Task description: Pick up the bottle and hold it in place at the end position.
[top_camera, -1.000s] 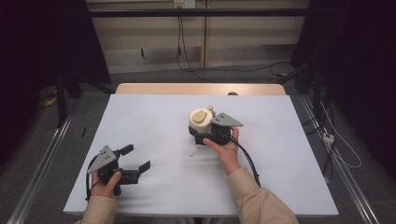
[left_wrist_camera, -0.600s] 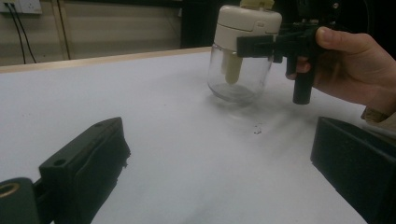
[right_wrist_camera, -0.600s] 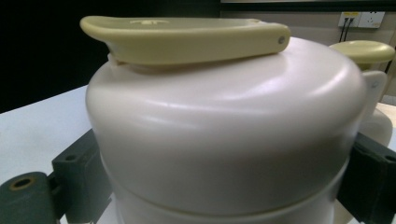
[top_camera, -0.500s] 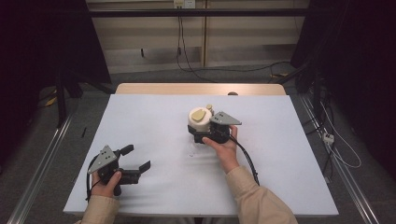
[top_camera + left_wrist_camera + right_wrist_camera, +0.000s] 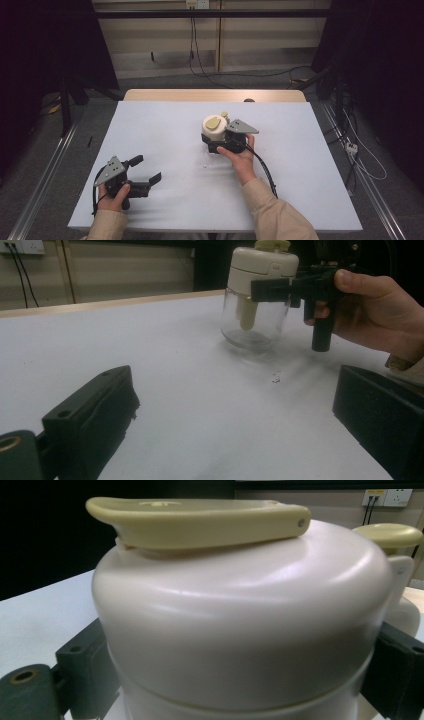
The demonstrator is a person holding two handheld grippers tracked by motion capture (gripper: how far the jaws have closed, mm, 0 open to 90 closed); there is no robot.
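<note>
Looking down from the high view, the right gripper had its fingers closed around the cream lid of a jar near the middle of the white surface, while the left gripper rested near the front left corner, well apart from the jar, its fingers spread and holding nothing. Against the pictures from a second earlier almost nothing had changed: the jar and both hands sat in the same places, which suggested the grasp was being settled or held rather than the jar carried anywhere. In the left gripper view, the jar showed a clear glass body under the lid, a pale stem hanging inside it, and its base seemed tipped slightly and just off the surface, though contact was hard to judge; the right gripper clamped the lid from the side, and the left gripper's own fingers stood wide apart over bare surface. In the right gripper view, the lid sat tight between both fingers, with an olive flip tab lying flat on top, so the hold looked secure enough for lifting or opening next.
</note>
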